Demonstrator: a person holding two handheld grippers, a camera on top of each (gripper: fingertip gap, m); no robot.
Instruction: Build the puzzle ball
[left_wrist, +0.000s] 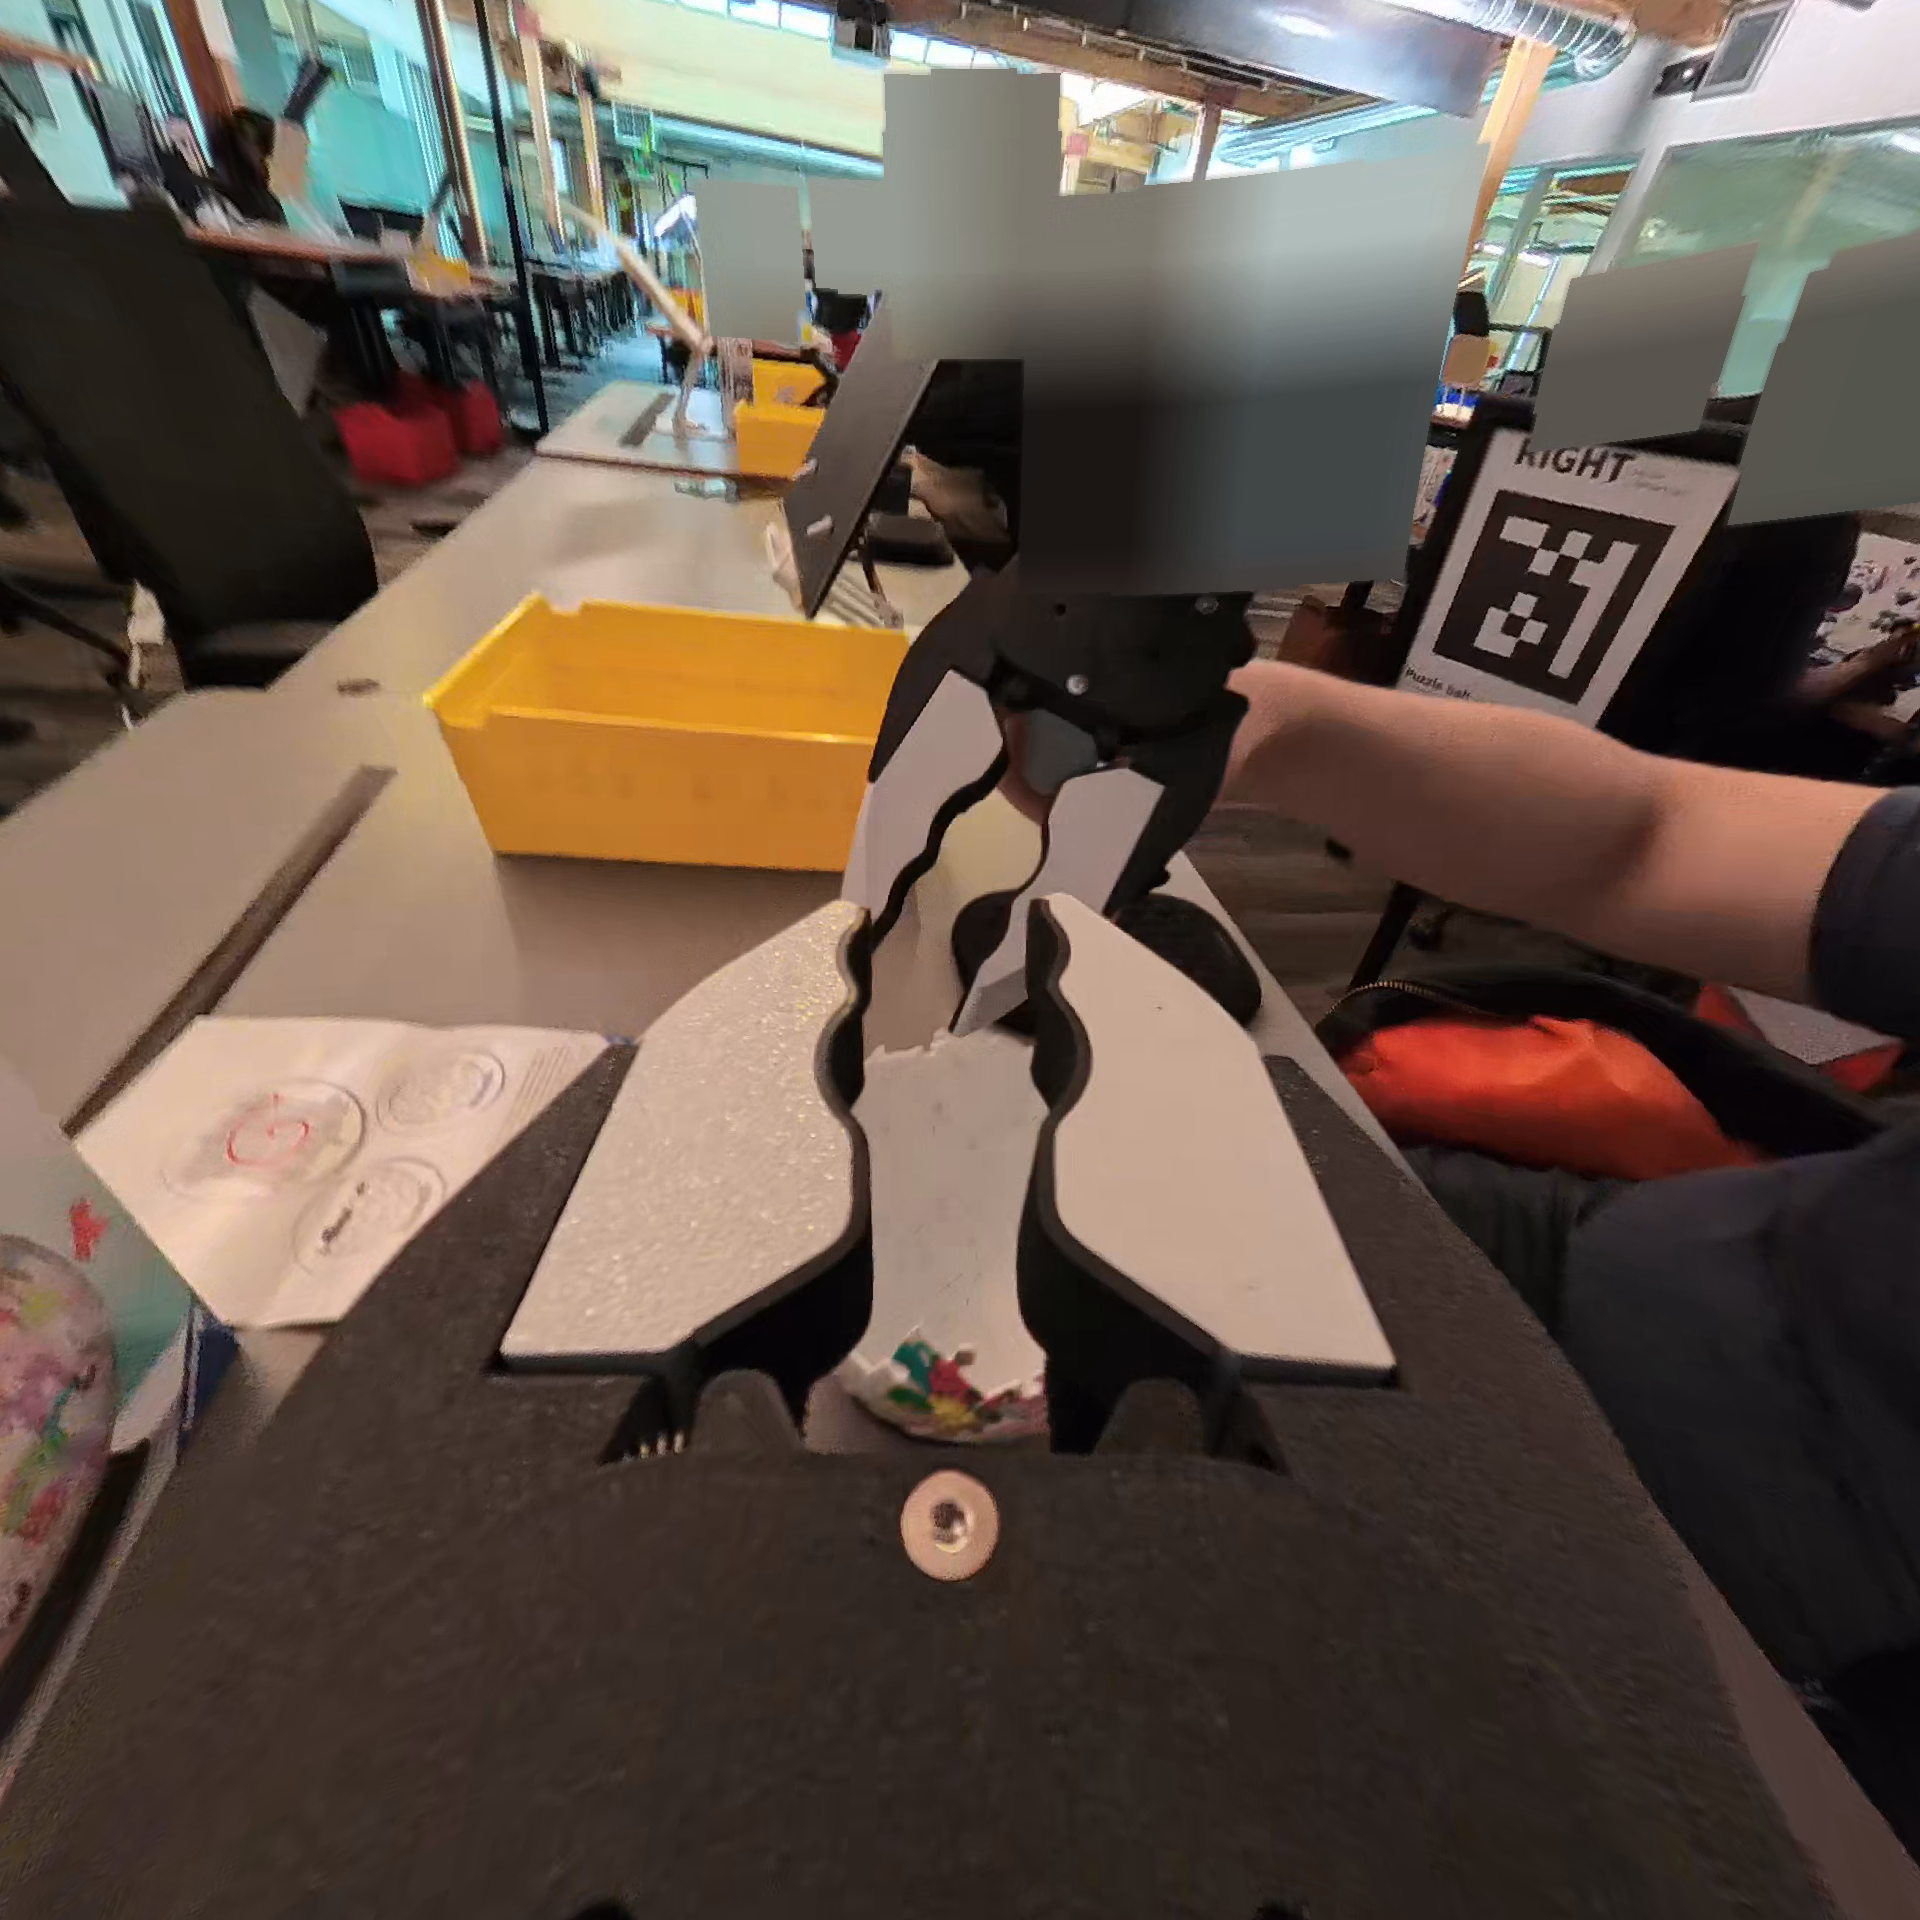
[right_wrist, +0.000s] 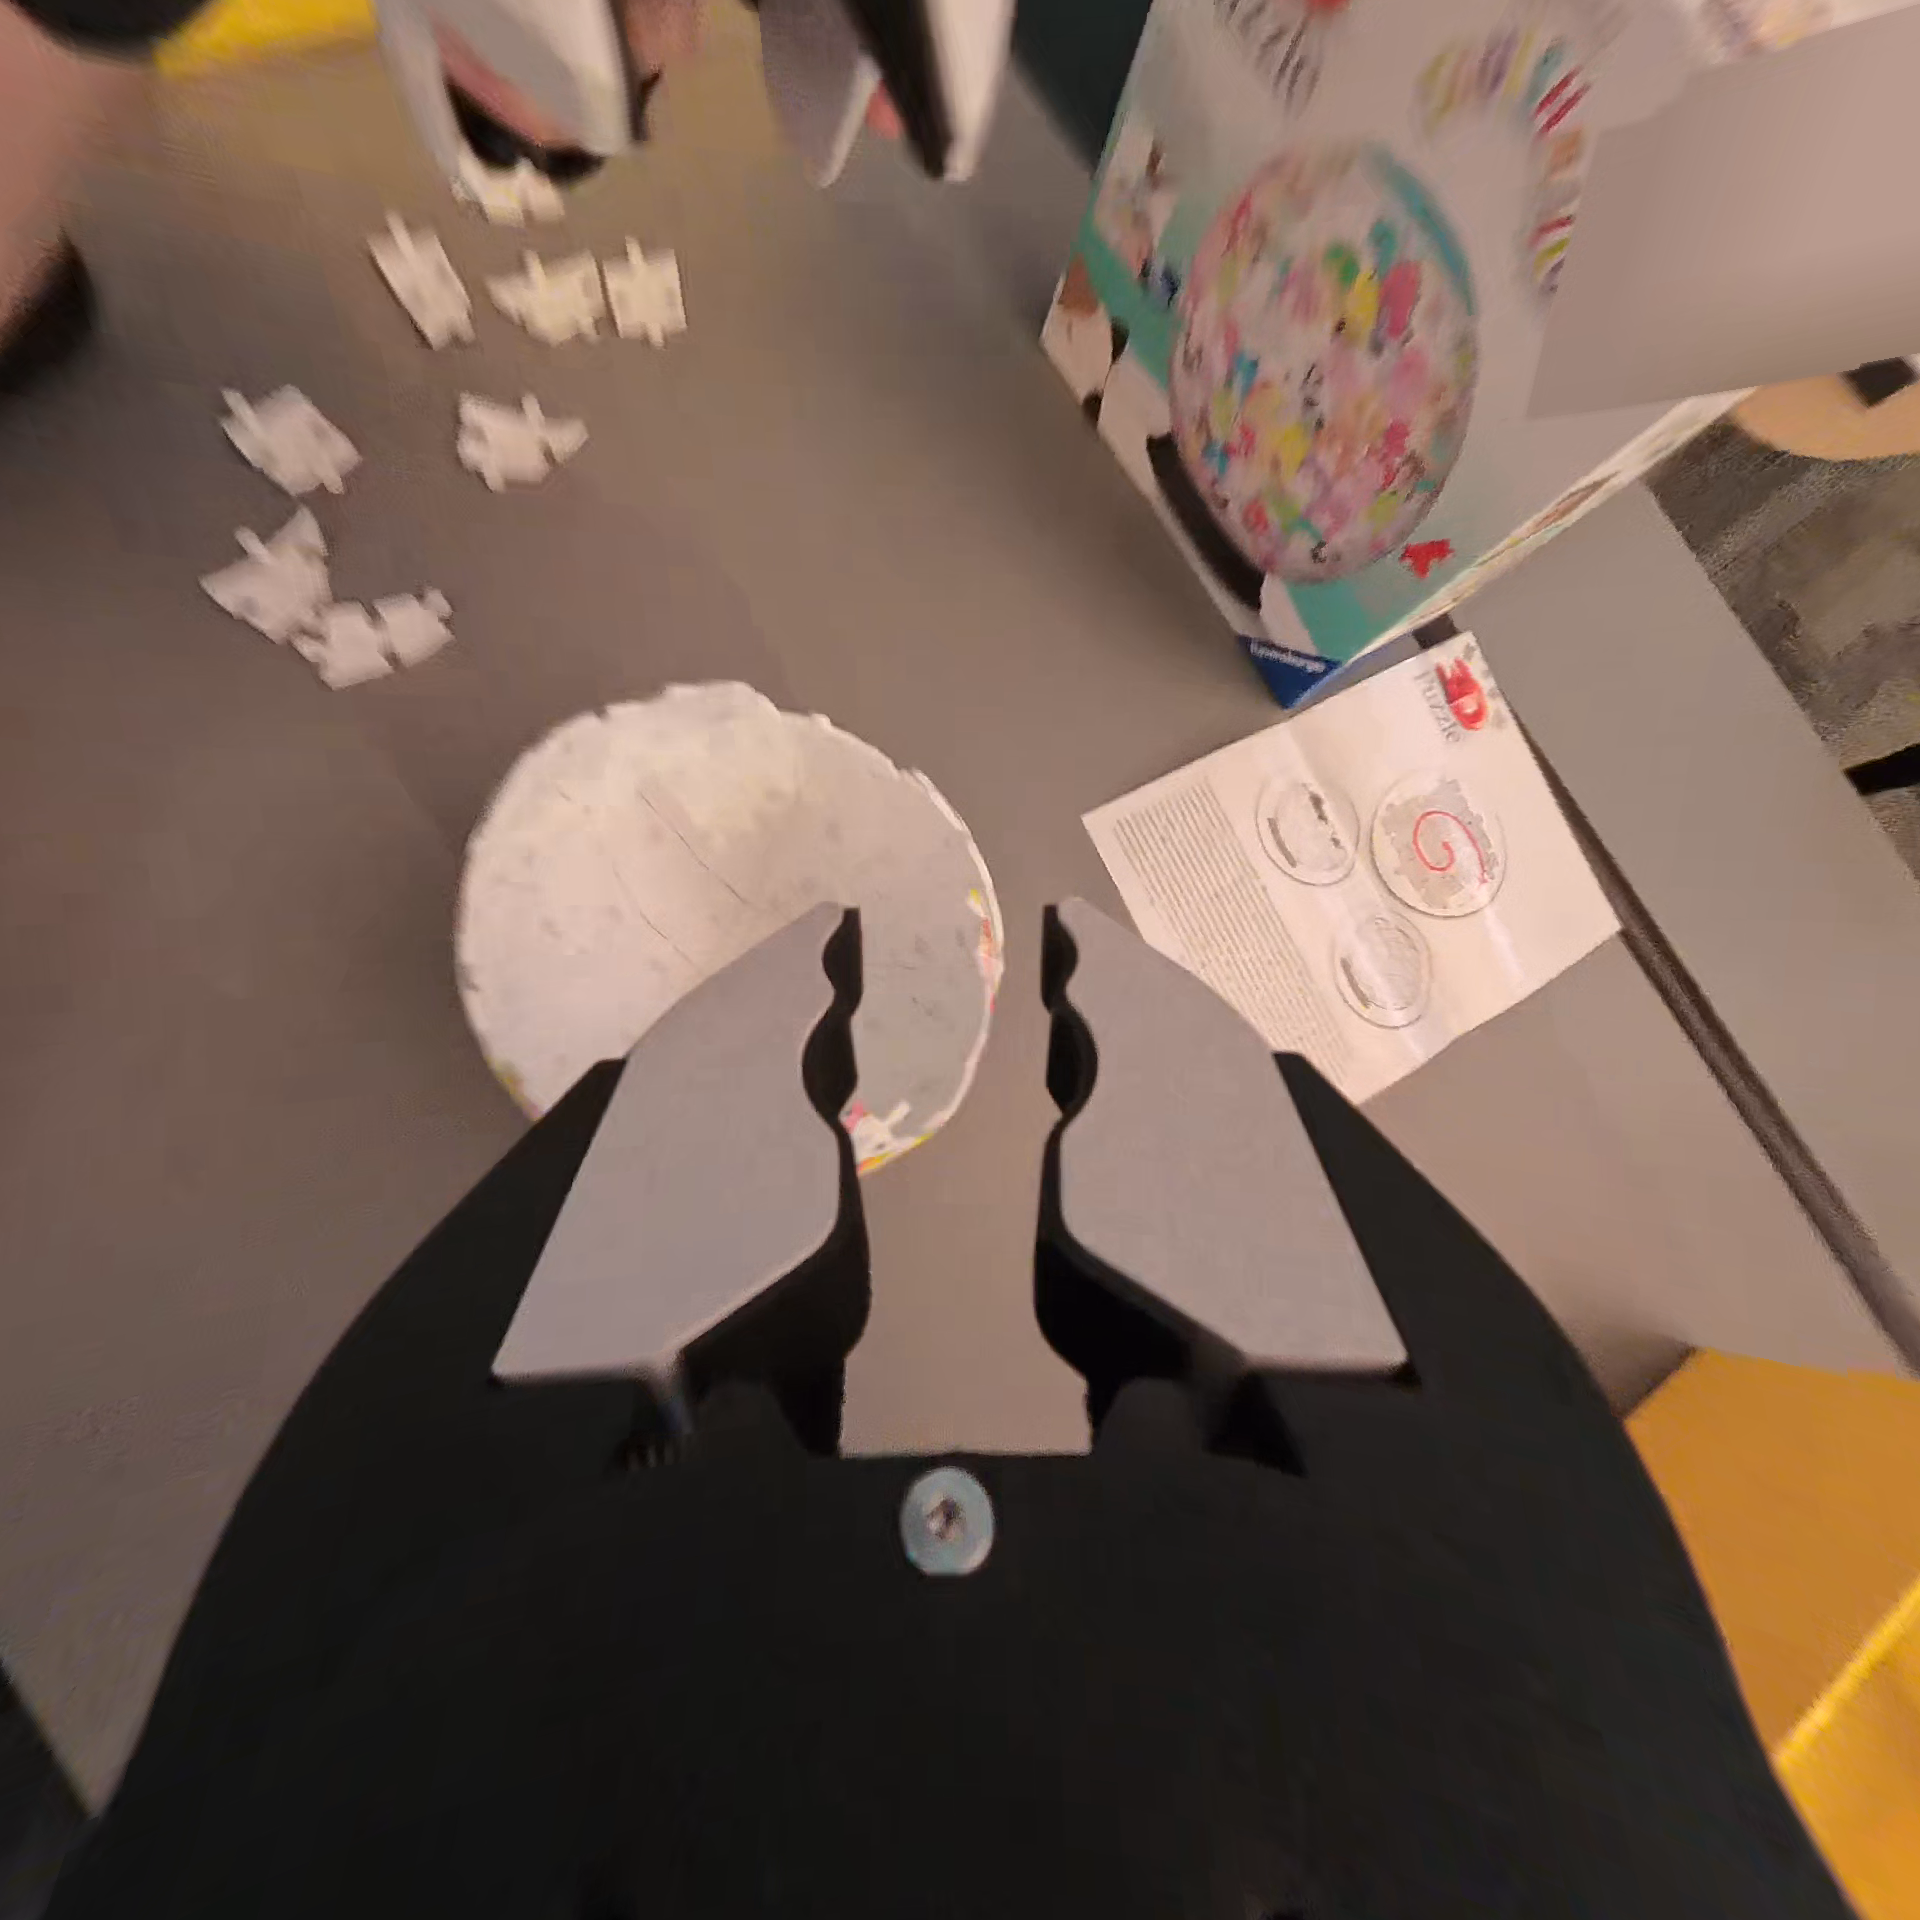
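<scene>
The left tongs (left_wrist: 945, 914) are parted a little, and the white half-shell (left_wrist: 940, 1195) of the puzzle ball shows in the gap between their fingers; its coloured outside peeks out low in the gap, but whether the fingers touch it cannot be told. In the right wrist view the same half-shell (right_wrist: 717, 894) sits hollow side up on the grey worktop (right_wrist: 208, 1039), partly under the left finger of the right tongs (right_wrist: 951, 914). Those tongs stand a little open above the worktop and hold nothing. Loose white pieces (right_wrist: 416, 436) lie scattered beyond the shell, well apart from it. The puzzle box (right_wrist: 1330, 343) stands to the right, with the instruction sheet (right_wrist: 1351, 894) lying flat just beside it. In the left wrist view the right tongs (left_wrist: 1013, 894) point down toward the worktop near a black object (left_wrist: 1195, 956), and a yellow bin (left_wrist: 665, 727) rests farther back.
</scene>
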